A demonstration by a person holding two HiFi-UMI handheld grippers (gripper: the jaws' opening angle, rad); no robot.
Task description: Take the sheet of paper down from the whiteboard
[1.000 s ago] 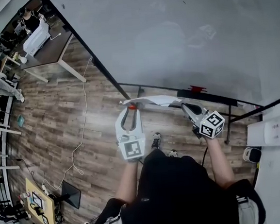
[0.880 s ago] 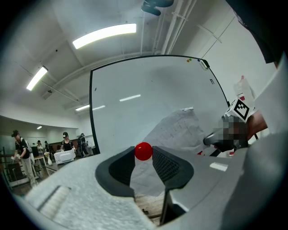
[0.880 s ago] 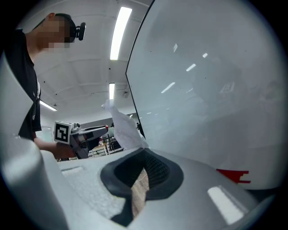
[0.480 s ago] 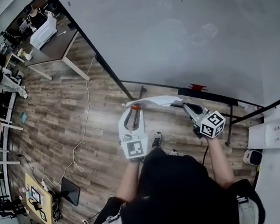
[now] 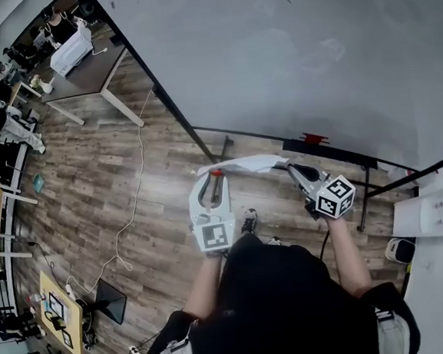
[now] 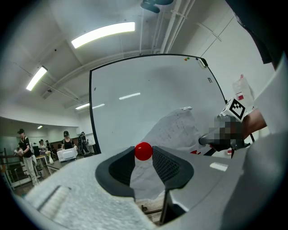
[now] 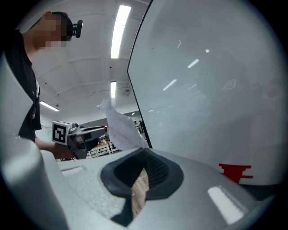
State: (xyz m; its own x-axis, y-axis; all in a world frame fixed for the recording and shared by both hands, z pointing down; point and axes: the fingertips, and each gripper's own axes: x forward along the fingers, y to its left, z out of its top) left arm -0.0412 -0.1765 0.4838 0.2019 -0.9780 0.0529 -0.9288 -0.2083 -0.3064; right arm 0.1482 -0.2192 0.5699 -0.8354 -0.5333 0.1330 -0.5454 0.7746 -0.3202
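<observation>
The left gripper (image 5: 211,182) has its jaws clamped on the crumpled white sheet of paper (image 5: 243,163), with a round red magnet (image 6: 143,151) at their tips. The sheet hangs clear of the grey whiteboard (image 5: 288,58). The right gripper (image 5: 290,168) pinches the opposite edge, so gentle, even tension should prevent tearing.

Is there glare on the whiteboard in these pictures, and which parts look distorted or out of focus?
Head view: fisheye warping toward the edges; the whiteboard shows only faint pale reflections, and the sheet of paper is sharp. Left gripper view: ceiling lamps mirror as thin streaks on the board; near foreground soft, red magnet crisp. Right gripper view: similar streaks, dark rounded corners.
</observation>
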